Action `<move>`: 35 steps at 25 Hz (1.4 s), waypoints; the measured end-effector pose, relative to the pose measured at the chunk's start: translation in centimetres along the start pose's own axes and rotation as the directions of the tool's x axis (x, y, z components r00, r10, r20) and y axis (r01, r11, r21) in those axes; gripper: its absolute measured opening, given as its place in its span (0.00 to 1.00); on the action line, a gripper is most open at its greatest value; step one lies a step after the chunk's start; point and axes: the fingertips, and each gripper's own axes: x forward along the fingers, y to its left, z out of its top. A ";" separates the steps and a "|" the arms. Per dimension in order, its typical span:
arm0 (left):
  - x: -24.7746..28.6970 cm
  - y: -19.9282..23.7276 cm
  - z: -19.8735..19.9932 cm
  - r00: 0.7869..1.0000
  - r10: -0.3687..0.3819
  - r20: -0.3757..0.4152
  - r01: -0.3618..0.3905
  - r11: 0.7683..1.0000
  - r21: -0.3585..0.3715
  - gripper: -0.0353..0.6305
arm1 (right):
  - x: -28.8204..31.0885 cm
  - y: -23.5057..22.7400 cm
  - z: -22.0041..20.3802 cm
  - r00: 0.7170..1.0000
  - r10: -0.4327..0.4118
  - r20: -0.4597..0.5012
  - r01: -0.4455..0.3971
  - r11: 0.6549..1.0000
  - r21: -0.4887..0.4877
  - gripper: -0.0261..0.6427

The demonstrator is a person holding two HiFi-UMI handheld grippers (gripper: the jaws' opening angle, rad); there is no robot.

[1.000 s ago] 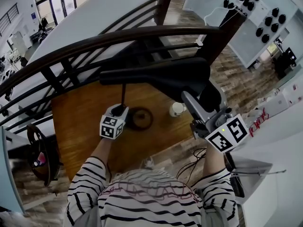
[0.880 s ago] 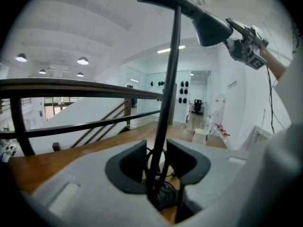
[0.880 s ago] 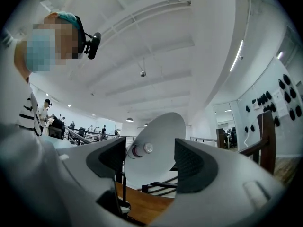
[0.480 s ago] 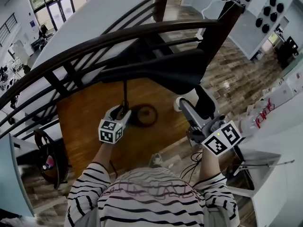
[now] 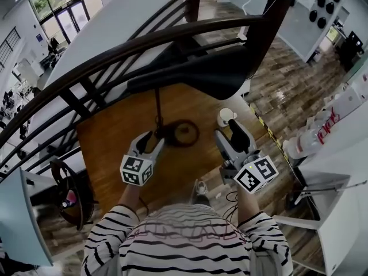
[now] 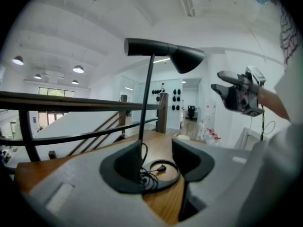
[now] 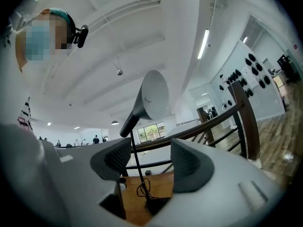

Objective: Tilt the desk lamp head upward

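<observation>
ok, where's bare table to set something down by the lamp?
Bare: left of the table, between railing and lamp base; also the near strip in front of the base. Crowded: cord at the base, cup to its right, lamp head overhanging the far side.

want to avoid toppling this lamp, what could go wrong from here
1. The lamp head is wide on a thin stem over a small round base; pushing it up with the base unheld may tip it.
2. The loose cord coiled at the base could snag.
3. The white cup near the base could get knocked.
</observation>
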 end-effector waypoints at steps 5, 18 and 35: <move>-3.7 -1.3 -0.3 1.000 0.006 0.025 -0.006 1.000 0.013 0.34 | -1.3 1.8 -4.1 0.999 -0.037 -0.040 0.039 0.998 0.053 0.39; -12.6 -3.4 -3.4 0.999 0.009 0.040 -0.008 1.000 -0.025 0.26 | -3.7 8.8 -12.5 0.986 -0.047 -0.162 0.065 0.992 0.107 0.29; -18.6 -5.0 -4.9 0.997 -0.029 0.073 0.032 0.998 -0.050 0.06 | -5.2 14.9 -16.6 0.966 -0.046 -0.253 0.067 0.995 0.077 0.04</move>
